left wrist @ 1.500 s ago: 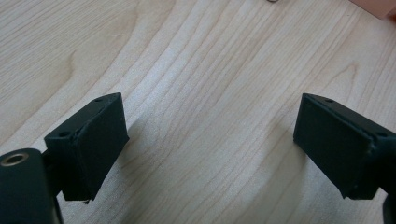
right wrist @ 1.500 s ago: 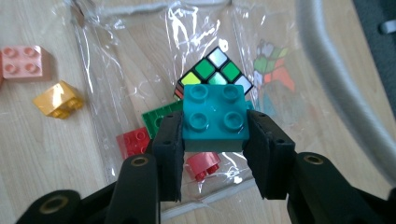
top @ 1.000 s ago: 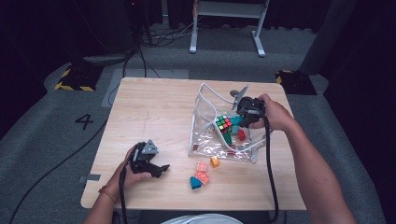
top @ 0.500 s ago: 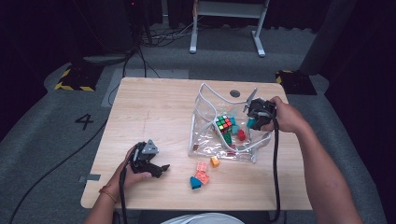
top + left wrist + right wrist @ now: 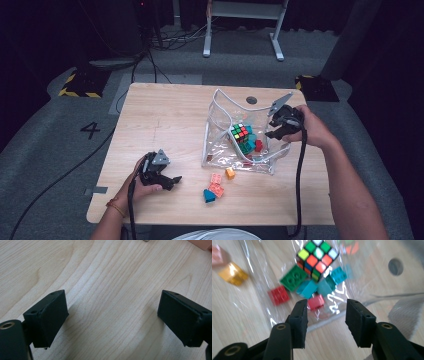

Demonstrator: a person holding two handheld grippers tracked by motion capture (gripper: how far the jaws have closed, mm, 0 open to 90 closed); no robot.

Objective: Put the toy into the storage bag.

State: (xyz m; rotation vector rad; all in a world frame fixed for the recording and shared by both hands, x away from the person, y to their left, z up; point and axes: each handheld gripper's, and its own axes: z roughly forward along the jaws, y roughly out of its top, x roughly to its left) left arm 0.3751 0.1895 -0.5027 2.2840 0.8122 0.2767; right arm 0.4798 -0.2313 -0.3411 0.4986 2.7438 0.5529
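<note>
The clear plastic pouch (image 5: 220,145) lay on the wooden table (image 5: 165,120), limp and slippery, probably best pinched at its corded rim. The right gripper (image 5: 278,128), empty, had just been opening beside it; the left gripper (image 5: 170,181) rested released.

High view sat above my side of surface (image 5: 165,125), faced forward and down, far enough to take in whole top plus floor beyond. Left gripper (image 5: 112,322) view rode low, very near bare wood, looked along own jaws. Right gripper (image 5: 325,322) view looked down from close range onto clear bag (image 5: 362,277) with puzzle cube (image 5: 317,255) inside. High view shared that bag (image 5: 240,145) and cube (image 5: 240,132) with right gripper view.
</note>
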